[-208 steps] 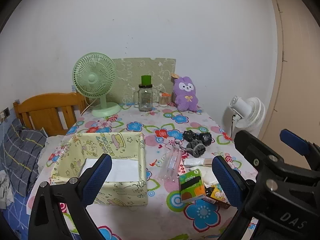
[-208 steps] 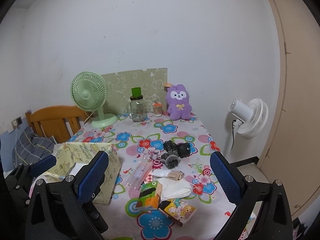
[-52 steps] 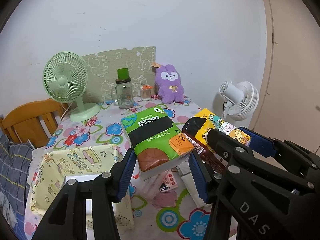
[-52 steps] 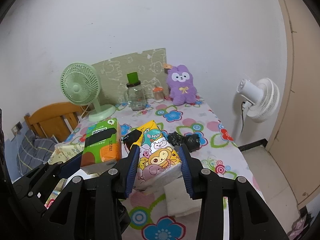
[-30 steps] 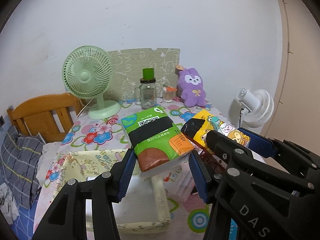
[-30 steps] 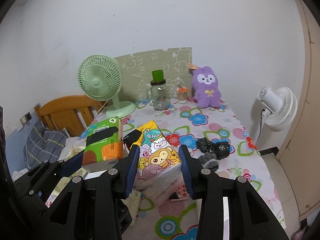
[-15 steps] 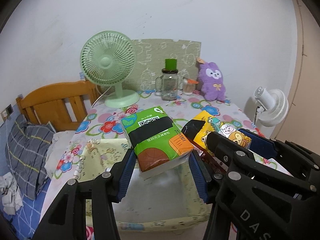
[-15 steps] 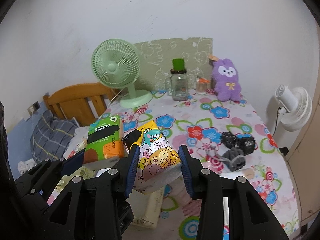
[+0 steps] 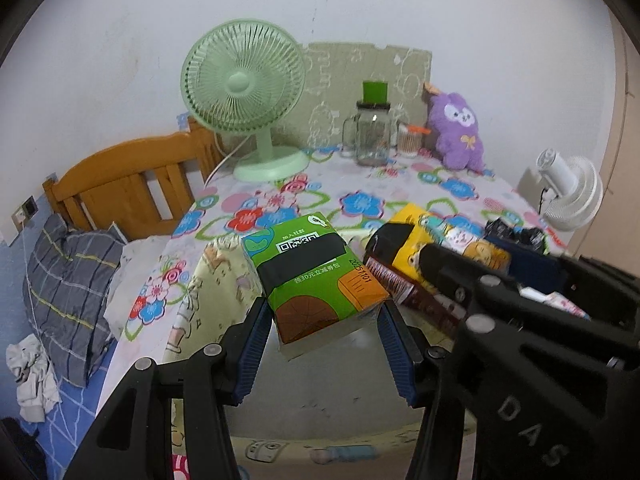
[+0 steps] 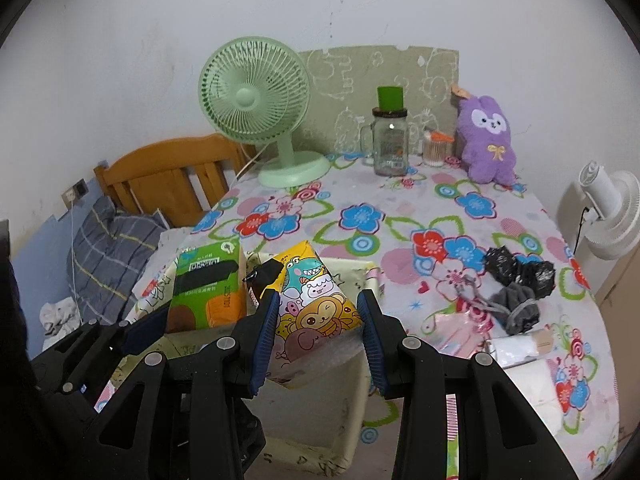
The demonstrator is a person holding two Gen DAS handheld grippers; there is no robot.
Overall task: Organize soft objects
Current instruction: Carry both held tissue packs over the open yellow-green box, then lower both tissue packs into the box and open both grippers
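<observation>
Floral tablecloth (image 10: 480,216), fabric bin (image 10: 352,432) at lower centre. Left gripper (image 9: 324,340) clamped on green tissue pack (image 9: 316,276), right gripper (image 10: 318,332) on cartoon pack (image 10: 316,304), both probably over the bin. Lower side by side, release only inside walls.

White wall (image 10: 120,40); wooden headboard (image 10: 168,176); floral-clothed table (image 10: 400,216).

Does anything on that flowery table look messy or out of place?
Yes. Near the right edge, crumpled black and grey cloth lies in a loose heap beside a pink packet and white tissues, unsorted. The fabric box looks floppy, its walls sagging.
</observation>
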